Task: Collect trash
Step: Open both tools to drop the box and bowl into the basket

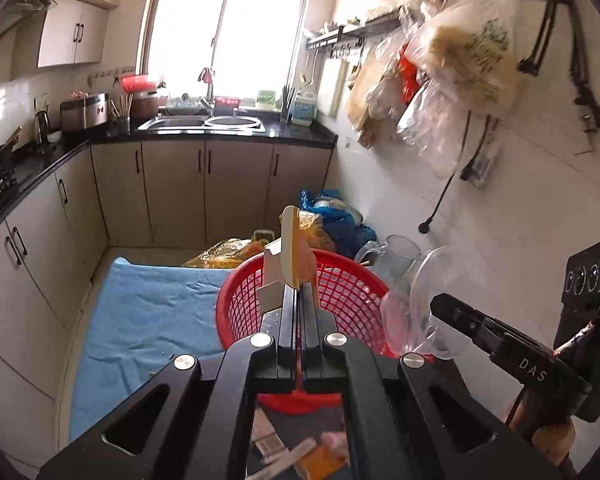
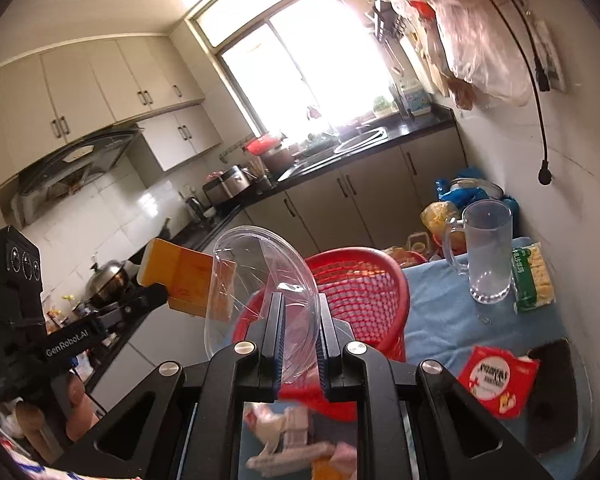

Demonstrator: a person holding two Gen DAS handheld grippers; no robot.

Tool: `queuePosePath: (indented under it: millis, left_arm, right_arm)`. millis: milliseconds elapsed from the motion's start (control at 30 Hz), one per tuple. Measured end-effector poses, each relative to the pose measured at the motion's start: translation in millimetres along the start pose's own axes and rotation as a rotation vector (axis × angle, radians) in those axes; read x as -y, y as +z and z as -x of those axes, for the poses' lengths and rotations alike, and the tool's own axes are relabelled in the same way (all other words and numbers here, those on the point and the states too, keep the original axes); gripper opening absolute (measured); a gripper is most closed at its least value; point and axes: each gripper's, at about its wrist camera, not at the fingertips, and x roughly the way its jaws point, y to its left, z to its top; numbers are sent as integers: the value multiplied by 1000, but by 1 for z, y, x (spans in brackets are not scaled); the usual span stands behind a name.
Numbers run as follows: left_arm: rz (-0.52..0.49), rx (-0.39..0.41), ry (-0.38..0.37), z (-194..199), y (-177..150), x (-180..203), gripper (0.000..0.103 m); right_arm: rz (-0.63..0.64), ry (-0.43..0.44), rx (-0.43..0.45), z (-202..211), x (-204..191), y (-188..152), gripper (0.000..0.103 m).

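A red mesh basket (image 1: 340, 296) stands on a table with a blue cloth (image 1: 148, 312); it also shows in the right wrist view (image 2: 364, 288). My left gripper (image 1: 300, 286) is shut on a flattened orange and white carton (image 1: 290, 246), held upright above the basket; the carton also shows in the right wrist view (image 2: 184, 280). My right gripper (image 2: 300, 300) is shut on the rim of a clear plastic bowl (image 2: 256, 276), held tilted over the basket's near edge. The bowl shows at the right of the left wrist view (image 1: 432, 300).
A glass mug (image 2: 488, 252), a green snack pack (image 2: 534, 276), a red packet (image 2: 496, 378) and a dark object (image 2: 552, 388) lie on the cloth to the right. Bags (image 1: 332, 220) sit behind the table. Plastic bags (image 1: 452, 72) hang on the right wall.
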Motion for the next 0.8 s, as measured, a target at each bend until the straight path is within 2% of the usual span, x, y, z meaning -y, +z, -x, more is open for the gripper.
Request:
queuePosePath:
  millis: [100, 133, 167, 200, 233, 267, 333, 367, 567, 733, 800]
  left_arm:
    - [14, -9, -5, -24, 0, -2, 2]
    - [16, -13, -9, -27, -1, -3, 11]
    - [21, -18, -18, -29, -2, -5, 31]
    - [27, -13, -27, -29, -4, -6, 43]
    - [33, 14, -22, -25, -5, -8, 60]
    - [35, 33, -10, -21, -7, -9, 65]
    - [36, 51, 6, -13, -8, -13, 66]
    - [38, 50, 5, -7, -10, -15, 66]
    - [50, 81, 56, 40, -34, -34, 69]
    - [32, 112, 124, 80, -67, -49, 76]
    - [17, 104, 153, 93, -85, -55, 77]
  right_arm:
    - [-14, -30, -35, -26, 9, 3, 15]
    - [-17, -36, -39, -30, 11, 2, 17]
    - [-24, -45, -42, -35, 13, 2, 17]
    - [-35, -52, -41, -39, 16, 1, 20]
    - [-40, -52, -43, -42, 19, 2, 28]
    - [-43, -55, -45, -45, 21, 2, 34]
    - [-35, -69, -35, -46, 22, 2, 54]
    - [-28, -78, -26, -44, 22, 1, 56]
    - [-25, -84, -20, -19, 18, -5, 56]
    - [-14, -97, -38, 12, 16, -22, 68]
    - [0, -97, -62, 28, 17, -35, 69]
